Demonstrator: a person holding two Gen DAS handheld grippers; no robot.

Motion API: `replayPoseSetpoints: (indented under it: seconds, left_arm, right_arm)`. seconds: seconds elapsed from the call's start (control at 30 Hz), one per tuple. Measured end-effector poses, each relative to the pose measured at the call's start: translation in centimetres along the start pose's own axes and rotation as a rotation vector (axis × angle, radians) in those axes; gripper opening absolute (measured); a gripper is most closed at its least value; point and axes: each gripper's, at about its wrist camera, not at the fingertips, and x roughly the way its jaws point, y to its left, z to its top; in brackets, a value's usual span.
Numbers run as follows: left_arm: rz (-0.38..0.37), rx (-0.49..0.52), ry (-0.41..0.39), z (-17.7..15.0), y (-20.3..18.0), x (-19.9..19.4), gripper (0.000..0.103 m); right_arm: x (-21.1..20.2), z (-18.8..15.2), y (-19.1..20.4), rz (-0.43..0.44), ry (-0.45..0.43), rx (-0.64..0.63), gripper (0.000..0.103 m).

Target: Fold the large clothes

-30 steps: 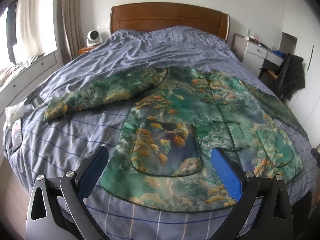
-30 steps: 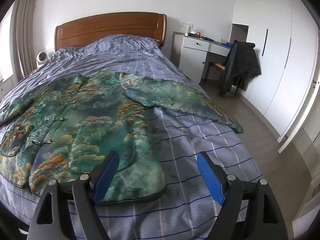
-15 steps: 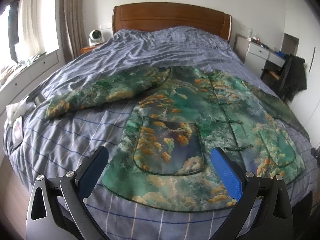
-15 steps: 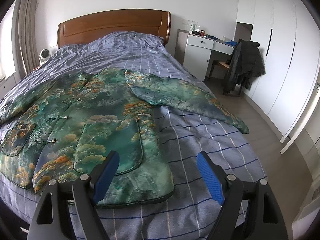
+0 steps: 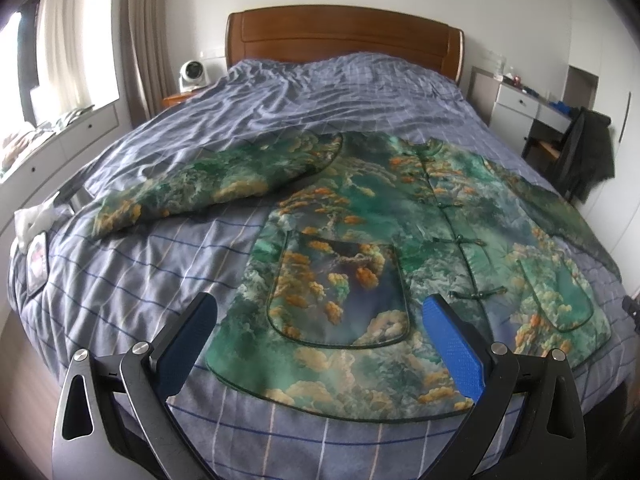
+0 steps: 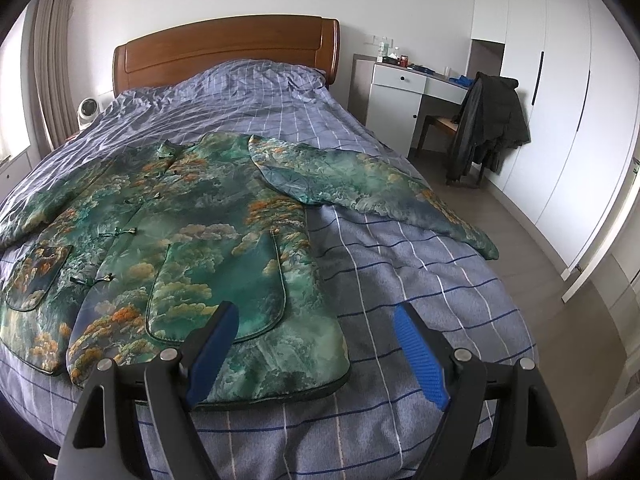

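Jacket point(image 5: 400, 248) lies front-up on the bed point(image 5: 168, 280), both sleeves spread outward, likely laid flat so folding can begin. Its hem sits just beyond and between the left gripper point(image 5: 320, 344) fingers, which stand wide and empty; the right gripper point(image 6: 316, 344) fingers also gape, with 1 hem corner between them, untouched. Fabric looks quilted and satiny, green-orange print, 2 rounded patch pockets, knot buttons.
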Motion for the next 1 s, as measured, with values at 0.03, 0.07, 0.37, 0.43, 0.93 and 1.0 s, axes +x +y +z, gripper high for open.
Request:
replayPoseSetpoints:
  seconds: [0.03, 0.07, 0.37, 0.43, 0.93, 1.0]
  left_arm:
    - [0.001, 0.000, 0.000, -0.01, 0.00, 0.00, 0.102]
    - [0.001, -0.001, 0.001, -0.02, -0.01, 0.01, 0.102]
    - [0.003, -0.004, 0.001, -0.11, 0.33, 0.03, 0.102]
    - [0.004, -0.004, 0.000, -0.11, 0.32, 0.02, 0.102]
    - [0.004, -0.005, 0.000, -0.13, 0.38, -0.05, 0.102]
    - [0.004, -0.004, -0.001, -0.13, 0.46, -0.04, 0.102]
  right_arm:
    - [0.00, 0.00, 0.02, 0.000, -0.001, 0.000, 0.082]
    - [0.00, 0.00, 0.03, 0.000, -0.001, -0.001, 0.082]
    - [-0.02, -0.02, 0.02, -0.001, 0.002, 0.001, 0.082]
    - [-0.01, -0.13, 0.10, -0.001, 0.003, 0.001, 0.082]
    - [0.01, -0.11, 0.08, 0.000, 0.002, 0.001, 0.082]
    - [0.01, -0.05, 0.03, 0.000, 0.002, 0.000, 0.082]
